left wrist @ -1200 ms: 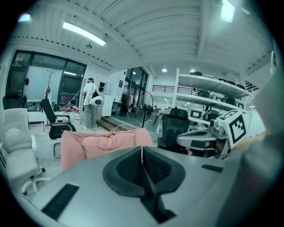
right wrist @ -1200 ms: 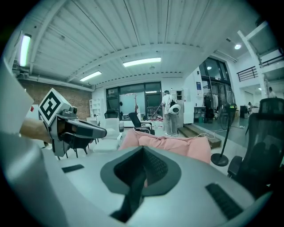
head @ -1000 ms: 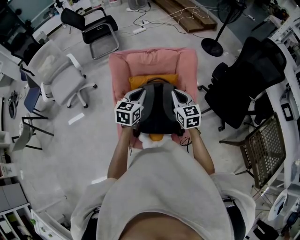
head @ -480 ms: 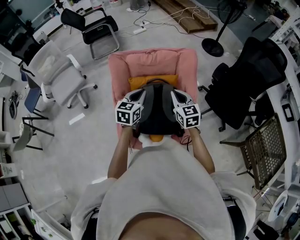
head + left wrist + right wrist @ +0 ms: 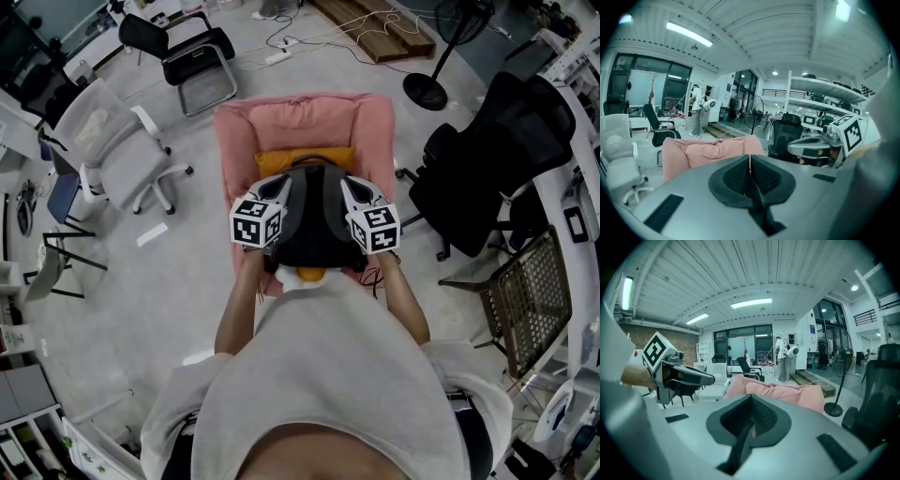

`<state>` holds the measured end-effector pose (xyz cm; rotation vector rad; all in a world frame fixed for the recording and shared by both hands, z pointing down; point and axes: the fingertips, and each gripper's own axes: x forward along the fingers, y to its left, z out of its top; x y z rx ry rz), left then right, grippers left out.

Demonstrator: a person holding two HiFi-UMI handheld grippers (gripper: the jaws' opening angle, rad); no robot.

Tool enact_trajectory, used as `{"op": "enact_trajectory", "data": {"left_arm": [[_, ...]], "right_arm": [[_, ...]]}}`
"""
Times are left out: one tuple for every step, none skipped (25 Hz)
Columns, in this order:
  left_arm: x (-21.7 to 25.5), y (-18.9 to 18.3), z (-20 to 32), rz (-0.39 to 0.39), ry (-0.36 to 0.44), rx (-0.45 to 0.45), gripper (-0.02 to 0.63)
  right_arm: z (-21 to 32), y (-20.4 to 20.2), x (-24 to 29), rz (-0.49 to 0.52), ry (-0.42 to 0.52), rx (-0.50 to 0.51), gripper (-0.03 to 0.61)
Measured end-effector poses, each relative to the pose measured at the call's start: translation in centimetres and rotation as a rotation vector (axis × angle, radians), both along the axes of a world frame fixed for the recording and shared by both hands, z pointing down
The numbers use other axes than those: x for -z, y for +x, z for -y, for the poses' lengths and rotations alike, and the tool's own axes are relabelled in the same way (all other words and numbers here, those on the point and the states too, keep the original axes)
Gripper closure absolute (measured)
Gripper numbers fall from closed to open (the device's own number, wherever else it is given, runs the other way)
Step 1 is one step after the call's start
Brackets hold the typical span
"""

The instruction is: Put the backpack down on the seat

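Left tongs (image 5: 279, 187) and right tongs (image 5: 349, 186) pressed together, unmoved, backpack (image 5: 314, 225) still between them above pink seat (image 5: 300, 127)

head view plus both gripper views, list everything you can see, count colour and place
seat: 1, pink, centre of the floor
cushion: 1, orange, against the seat's back
backpack: 1, dark grey and black, over the seat, between the two grippers
office chair: 1, white, left of the seat
folding chair: 1, black with a metal frame, top left
high-back chair: 1, black, right of the seat
mesh chair: 1, dark, right edge
fan: 1, black, on a round base at top right
planks: a few, brown, on the floor at top
left gripper: 1, grey, jaws together, at the backpack's left side
right gripper: 1, grey, jaws together, at its right side
shirt: 1, light grey, bottom
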<state>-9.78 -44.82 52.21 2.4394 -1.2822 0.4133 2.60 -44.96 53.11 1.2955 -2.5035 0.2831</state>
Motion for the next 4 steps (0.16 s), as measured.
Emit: {"op": "enact_trajectory", "data": {"left_arm": [[-0.06, 0.01, 0.07, 0.0, -0.001, 0.0, 0.595], [-0.11, 0.03, 0.15, -0.001, -0.001, 0.0, 0.595], [-0.14, 0.04, 0.25, -0.001, -0.002, 0.001, 0.595], [-0.16, 0.05, 0.35, -0.001, -0.002, 0.001, 0.595]], "right_arm": [[0.05, 0.01, -0.09, -0.001, -0.001, 0.001, 0.581], [0.13, 0.02, -0.16, -0.001, -0.003, 0.002, 0.581], [0.21, 0.03, -0.22, -0.002, -0.004, 0.002, 0.581], [0.31, 0.04, -0.27, -0.002, -0.006, 0.003, 0.581]]}}
